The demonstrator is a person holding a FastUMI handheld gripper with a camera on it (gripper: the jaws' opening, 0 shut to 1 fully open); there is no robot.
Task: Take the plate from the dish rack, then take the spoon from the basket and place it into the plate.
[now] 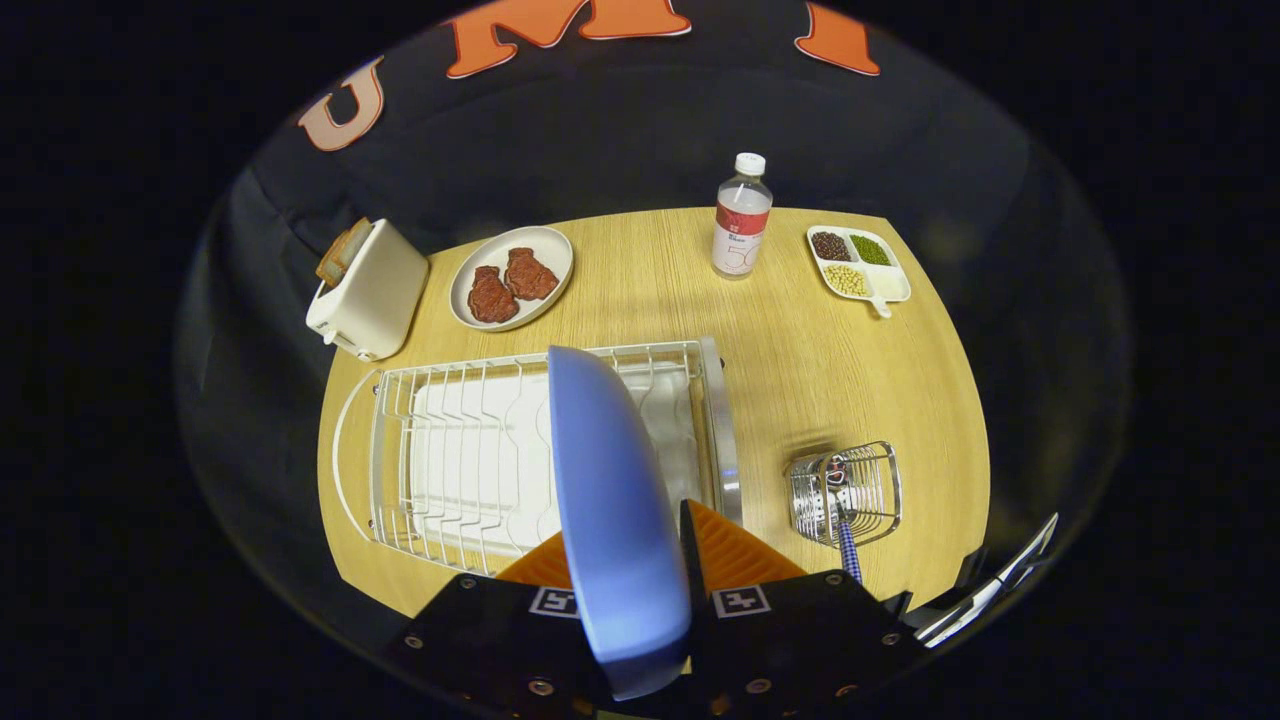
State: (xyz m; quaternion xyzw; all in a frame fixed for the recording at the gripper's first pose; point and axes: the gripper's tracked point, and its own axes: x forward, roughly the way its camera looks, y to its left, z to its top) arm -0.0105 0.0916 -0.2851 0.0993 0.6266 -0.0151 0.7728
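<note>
A blue plate (610, 500) stands on edge between my two orange fingers (735, 555), and my gripper (630, 570) is shut on it. The plate hangs above the white wire dish rack (450, 450), which lies just ahead of the fingers on the wooden table (800, 350). To the right of the rack stands a small wire basket (845, 492). A spoon with a blue checked handle (848, 548) sticks out of the basket toward me.
Beyond the rack are a white toaster (368, 290) with bread, an oval plate with two pieces of meat (512, 277), a clear bottle (741, 218) and a divided dish of beans (858, 262). Bare tabletop lies between rack, basket and bottle.
</note>
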